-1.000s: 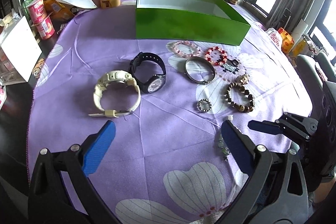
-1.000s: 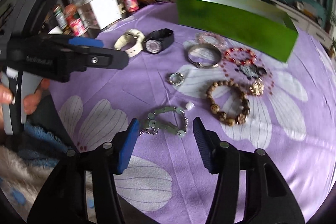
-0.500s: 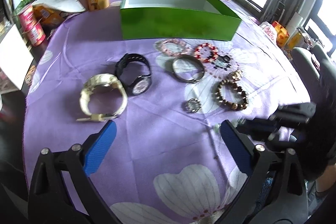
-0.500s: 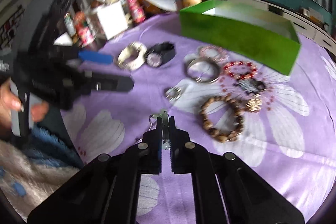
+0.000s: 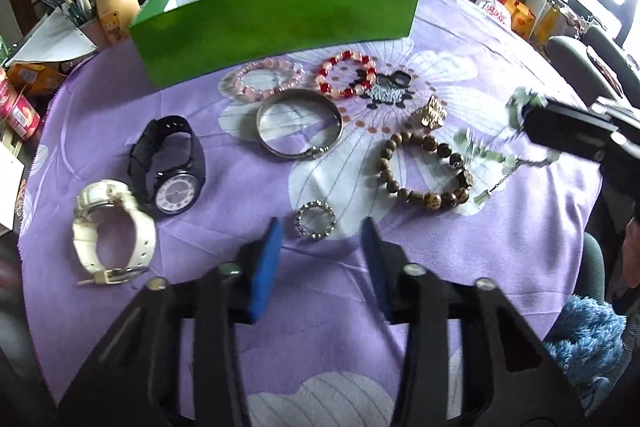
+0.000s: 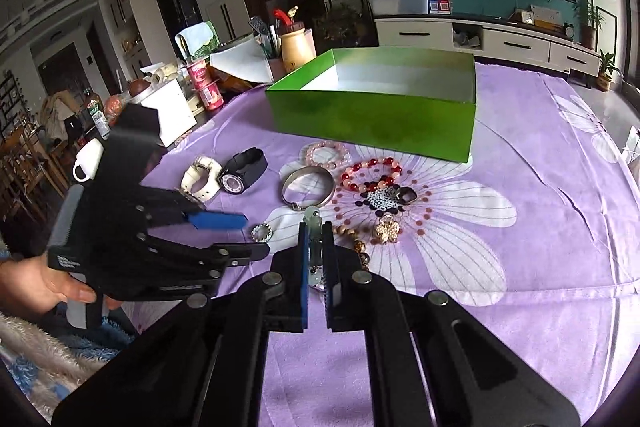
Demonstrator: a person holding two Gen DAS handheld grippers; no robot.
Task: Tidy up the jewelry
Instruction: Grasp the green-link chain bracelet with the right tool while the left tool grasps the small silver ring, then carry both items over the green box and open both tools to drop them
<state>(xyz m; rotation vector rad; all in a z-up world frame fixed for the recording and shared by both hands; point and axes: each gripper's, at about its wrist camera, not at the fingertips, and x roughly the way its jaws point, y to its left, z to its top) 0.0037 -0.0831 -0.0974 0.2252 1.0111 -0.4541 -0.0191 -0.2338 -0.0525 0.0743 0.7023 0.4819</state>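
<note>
My right gripper (image 6: pixel 316 227) is shut on a pale green bead bracelet (image 6: pixel 313 223) and holds it above the cloth; in the left wrist view the bracelet (image 5: pixel 492 157) dangles from it at the right. My left gripper (image 5: pixel 320 231) is open, its blue pads either side of a small silver ring (image 5: pixel 315 219). An open green box (image 5: pixel 276 11) stands at the back. Before it lie a pink bracelet (image 5: pixel 268 77), a red bracelet (image 5: pixel 346 75), a silver bangle (image 5: pixel 300 123), a brown bead bracelet (image 5: pixel 424 169), a black watch (image 5: pixel 170 167) and a white watch (image 5: pixel 112 231).
A gold clover charm (image 5: pixel 431 111) and a black-and-white brooch (image 5: pixel 386 89) lie on the purple flowered cloth (image 5: pixel 460 267). Cups, a cream bottle (image 5: pixel 114 7) and papers crowd the table's far left edge. A chair (image 5: pixel 584 67) stands at the right.
My right gripper shut on the green bracelet and lifted it off the cloth. My left gripper narrowed and moved forward to the silver ring.
</note>
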